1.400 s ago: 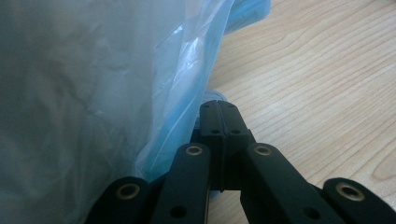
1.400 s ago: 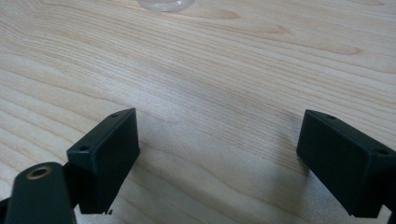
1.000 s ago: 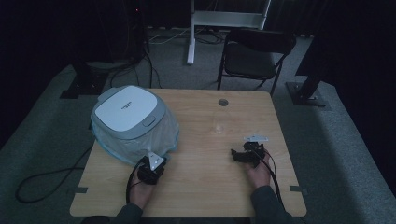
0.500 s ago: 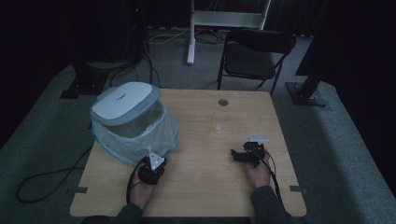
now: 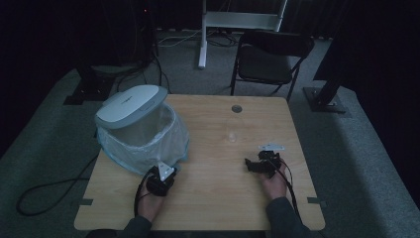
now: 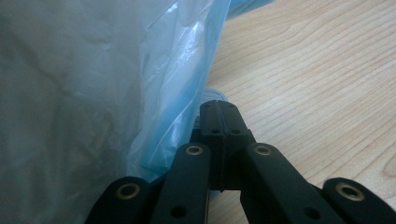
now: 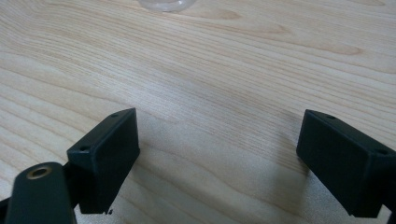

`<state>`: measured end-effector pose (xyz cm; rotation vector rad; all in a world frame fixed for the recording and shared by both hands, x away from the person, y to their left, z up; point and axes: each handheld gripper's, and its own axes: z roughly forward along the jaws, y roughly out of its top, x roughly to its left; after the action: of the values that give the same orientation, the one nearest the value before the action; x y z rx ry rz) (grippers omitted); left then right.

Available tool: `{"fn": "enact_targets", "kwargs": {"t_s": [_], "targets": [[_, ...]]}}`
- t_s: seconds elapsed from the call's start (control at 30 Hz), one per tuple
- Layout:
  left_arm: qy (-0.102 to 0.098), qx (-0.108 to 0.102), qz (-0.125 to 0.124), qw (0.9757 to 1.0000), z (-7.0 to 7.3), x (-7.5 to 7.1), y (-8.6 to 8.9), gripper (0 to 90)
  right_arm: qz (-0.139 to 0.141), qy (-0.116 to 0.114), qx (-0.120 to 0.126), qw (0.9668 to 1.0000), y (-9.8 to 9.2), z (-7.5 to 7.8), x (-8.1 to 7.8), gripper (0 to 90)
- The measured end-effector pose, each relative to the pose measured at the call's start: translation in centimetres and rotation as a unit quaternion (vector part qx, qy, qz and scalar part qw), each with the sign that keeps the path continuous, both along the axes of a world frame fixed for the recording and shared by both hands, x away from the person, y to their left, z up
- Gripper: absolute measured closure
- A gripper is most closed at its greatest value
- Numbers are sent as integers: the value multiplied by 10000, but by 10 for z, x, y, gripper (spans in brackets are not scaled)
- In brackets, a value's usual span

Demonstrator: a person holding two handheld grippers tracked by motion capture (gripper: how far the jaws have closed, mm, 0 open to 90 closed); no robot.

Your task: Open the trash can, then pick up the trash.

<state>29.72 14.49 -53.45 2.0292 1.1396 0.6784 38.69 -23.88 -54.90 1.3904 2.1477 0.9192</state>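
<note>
Lidded bin (image 5: 132, 111) with plastic liner (image 5: 148, 146) on table (image 5: 208, 208); left gripper (image 5: 161, 179) touching liner; right gripper (image 5: 260, 165) apart.

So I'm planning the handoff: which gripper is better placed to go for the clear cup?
Probably the right. The right gripper sits open on the table with the clear cup just ahead of it; the left gripper is shut against the blue bag lining the bin.

Table (image 7: 224, 70): pale wood-grain top, smooth, matt. Bin liner (image 6: 93, 84): thin translucent bluish plastic film, crinkled, slight sheen. Bin lid (image 5: 130, 105): smooth plastic, light grey, soft gloss. Left claw (image 6: 218, 122) and right claw (image 7: 219, 161): black matt plastic links, brass-coloured metal rivets. Small clear glossy object (image 7: 163, 4) at table's far side, material unclear.
</note>
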Motion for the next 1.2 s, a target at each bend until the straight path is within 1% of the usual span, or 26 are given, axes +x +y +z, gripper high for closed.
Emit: {"fn": "enact_targets", "kwargs": {"t_s": [0.2, 0.3, 0.33, 0.37, 0.43, 0.47, 0.5, 0.53, 0.63, 0.67, 0.7, 0.73, 0.8, 0.83, 0.87, 0.9, 0.93, 0.97, 1.0, 1.03, 1.07, 1.17, 1.2], "targets": [[-2, 7, -8, 10000, 0, 0, 0, 900, 7, 0, -2, 10000, 0, 0, 0, 122], [-3, 12, -16, 10000, 0, 0, 1, 900, 15, -10, 9, 10000, 0, 0, 0, 144], [-4, 10, -14, 10000, 0, 0, 1, 900, 57, -33, 17, 10000, 0, 1, -1, 191], [-6, 9, -14, 10000, 0, 0, 1, 900, 23, -52, 34, 10000, -1, 1, -1, 221], [-8, 10, -14, 10000, 0, 0, 1, 900, 23, -52, 34, 10000, -1, 1, -1, 221], [-8, 7, -9, 10000, 0, 0, 1, 900, -32, -72, 44, 10000, -1, 1, -2, 264], [-9, 14, -16, 10000, 0, 0, 1, 900, -73, -81, 32, 9999, -1, 3, -4, 393], [-8, 15, -16, 10000, 0, 0, 1, 900, -78, -19, 16, 10000, -1, 6, -4, 456], [-9, 13, -18, 10000, 0, 0, 1, 900, -78, -2, -2, 10000, -1, 7, -4, 465], [-10, 13, -18, 10000, 0, 0, 1, 900, -82, 12, 42, 10000, -1, 9, -4, 488], [-8, 12, -19, 10000, 0, 0, 1, 900, -113, 10, 167, 9998, -1, 15, -3, 529], [-9, 12, -19, 10000, 0, 0, 1, 900, -117, 8, 236, 9997, -2, 18, -3, 529], [-9, 10, -23, 10000, 0, 0, 1, 900, -8, -1, 432, 9991, -3, 27, 0, 547], [-14, 7, -17, 10000, 0, 0, 1, 900, -3, -39, 478, 9988, -2, 36, 6, 586], [-11, 12, -22, 10000, 0, 0, 1, 900, -3, -39, 478, 9988, -2, 36, 6, 586], [-11, 15, -22, 10000, 0, 0, 1, 900, 16, -58, 571, 9984, -1, 47, 12, 629], [-14, 8, -19, 10000, 0, 0, 1, 900, 16, -58, 571, 9984, -1, 47, 12, 629], [-9, 25, -27, 10000, 0, 0, 1, 900, 8, -157, 628, 9979, 1, 59, 19, 659], [-14, 11, -19, 10000, 0, 0, 1, 900, 8, -157, 628, 9979, 1, 59, 19, 659], [-13, 23, -27, 10000, 0, 0, 1, 900, 28, -255, 718, 9971, 2, 72, 26, 681], [-13, 23, -27, 10000, 0, 0, 1, 900, 28, -255, 718, 9971, 2, 72, 26, 681], [-19, 13, -22, 10000, 0, 0, 1, 900, 43, -290, 857, 9959, 6, 87, 38, 697], [-19, 9, -20, 10000, 0, 0, 1, 900, 63, -307, 869, 9957, 8, 91, 42, 697]]}}
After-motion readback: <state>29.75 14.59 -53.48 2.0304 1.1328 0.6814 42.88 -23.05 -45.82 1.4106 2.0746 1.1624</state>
